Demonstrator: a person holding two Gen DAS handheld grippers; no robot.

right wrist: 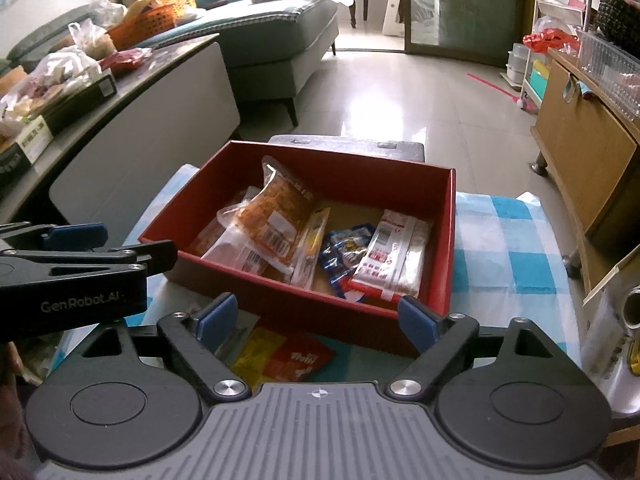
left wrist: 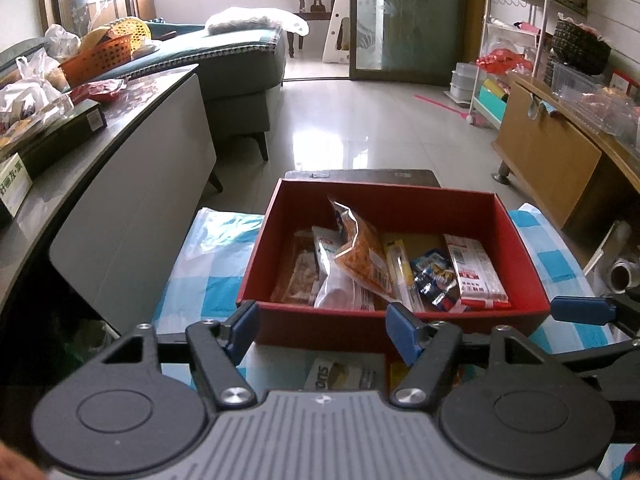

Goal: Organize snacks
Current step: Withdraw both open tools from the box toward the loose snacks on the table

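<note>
A red cardboard box stands on a blue-and-white checked cloth. Several snack packets lie inside: an orange packet propped up, a blue packet, and a red-and-white packet. My left gripper hangs open just before the box's near wall, nothing between its pads. Below it lies a white printed packet. My right gripper is open too, empty, above a yellow-and-red packet in front of the box. Each gripper shows at the edge of the other's view.
A grey counter loaded with bags and an orange basket runs along the left. A wooden cabinet stands on the right, with a foil roll near the cloth's right edge. Beyond the box are tiled floor and a sofa.
</note>
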